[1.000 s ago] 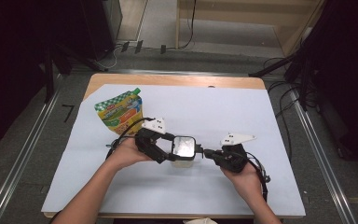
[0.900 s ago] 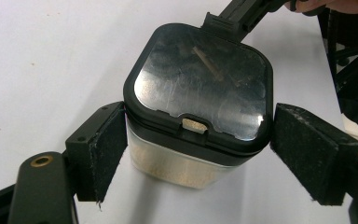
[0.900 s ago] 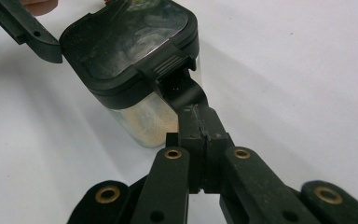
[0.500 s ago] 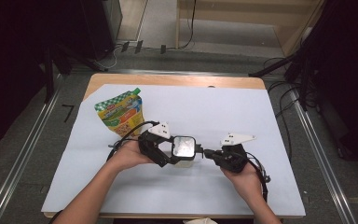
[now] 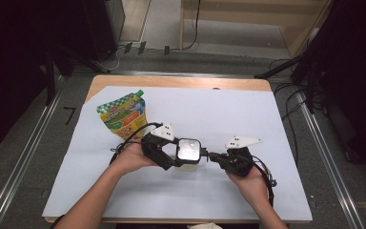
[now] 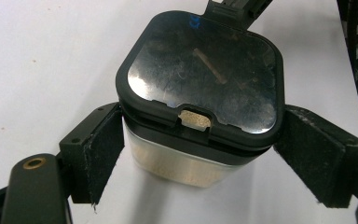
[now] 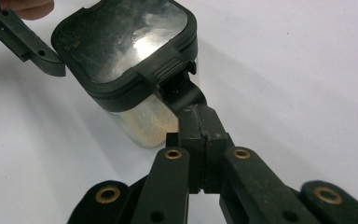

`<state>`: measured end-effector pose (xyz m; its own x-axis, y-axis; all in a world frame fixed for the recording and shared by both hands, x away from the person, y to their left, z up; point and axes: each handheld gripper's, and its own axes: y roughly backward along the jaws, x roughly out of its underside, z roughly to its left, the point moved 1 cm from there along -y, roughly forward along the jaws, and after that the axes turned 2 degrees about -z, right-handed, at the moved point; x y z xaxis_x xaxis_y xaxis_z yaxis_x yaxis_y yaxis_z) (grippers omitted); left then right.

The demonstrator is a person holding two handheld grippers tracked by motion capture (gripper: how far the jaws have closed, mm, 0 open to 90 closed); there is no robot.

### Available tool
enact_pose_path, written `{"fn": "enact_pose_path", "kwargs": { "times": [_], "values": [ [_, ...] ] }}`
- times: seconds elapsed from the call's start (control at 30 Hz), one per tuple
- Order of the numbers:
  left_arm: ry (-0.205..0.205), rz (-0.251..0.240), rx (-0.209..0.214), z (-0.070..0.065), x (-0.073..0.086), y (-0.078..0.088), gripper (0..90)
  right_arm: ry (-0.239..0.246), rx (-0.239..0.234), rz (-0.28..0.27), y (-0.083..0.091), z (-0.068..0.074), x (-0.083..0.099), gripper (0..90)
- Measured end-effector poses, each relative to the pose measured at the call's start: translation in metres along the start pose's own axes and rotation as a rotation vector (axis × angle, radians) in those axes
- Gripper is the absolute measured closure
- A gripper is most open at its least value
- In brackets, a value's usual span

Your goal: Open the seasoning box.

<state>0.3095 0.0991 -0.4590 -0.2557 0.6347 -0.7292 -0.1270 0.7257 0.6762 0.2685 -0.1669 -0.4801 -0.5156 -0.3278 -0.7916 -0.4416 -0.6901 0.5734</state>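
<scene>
Nothing has shifted in the last second: both hands and the small container sit where they were in the high view. That container [image 5: 188,153], a clear square box with a black-rimmed lid, stands upright on the white sheet covering the counter [image 5: 248,114], near the middle of its front half. Pale powder or grain shows through its lower walls. From its left side the left tool [image 5: 183,157] straddles the box, one black pad on each side of the body just below the lid; in the left gripper view the left pad [image 6: 103,151] looks to be touching the wall, while the right pad sits close against the lid rim, so whether it truly clamps I cannot tell. From the opposite side the right tool [image 7: 199,123] has its jaws fully together, pinching the black latch tab [image 7: 182,91] that hangs down from the lid's edge. Further back on the left of the counter, well apart from the box, a colourful spouted pouch [image 5: 123,116] lies flat.
</scene>
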Motion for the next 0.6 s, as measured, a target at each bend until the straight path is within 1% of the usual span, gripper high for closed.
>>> {"fn": "enact_pose_path", "kwargs": {
  "times": [0.13, 0.33, 0.43, 0.57, 0.6],
  "values": [
    [0.006, 0.004, 0.008, 0.0009, -0.0003, 0.0006, 17.0, 0.0, -0.003, -0.004, 0.0005, 0.0012, -0.0003, 90.0],
    [0.0, -0.004, 0.005, 0.0004, -0.0014, 0.0021, 16.8, 0.002, 0.0, -0.008, 0.0002, 0.0017, -0.0002, 90.0],
    [0.004, -0.008, 0.004, -0.0001, -0.0017, 0.0024, 16.7, 0.001, -0.001, -0.01, 0.0, 0.0018, -0.0002, 90.0],
    [-0.005, -0.011, 0.003, -0.0002, -0.0026, 0.0041, 16.4, 0.003, 0.001, -0.011, -0.0002, 0.0024, -0.0003, 90.0],
    [-0.018, -0.018, -0.005, -0.0012, -0.0044, 0.0056, 16.4, 0.003, 0.001, -0.011, -0.0003, 0.0024, -0.0003, 90.0]
  ]
}}
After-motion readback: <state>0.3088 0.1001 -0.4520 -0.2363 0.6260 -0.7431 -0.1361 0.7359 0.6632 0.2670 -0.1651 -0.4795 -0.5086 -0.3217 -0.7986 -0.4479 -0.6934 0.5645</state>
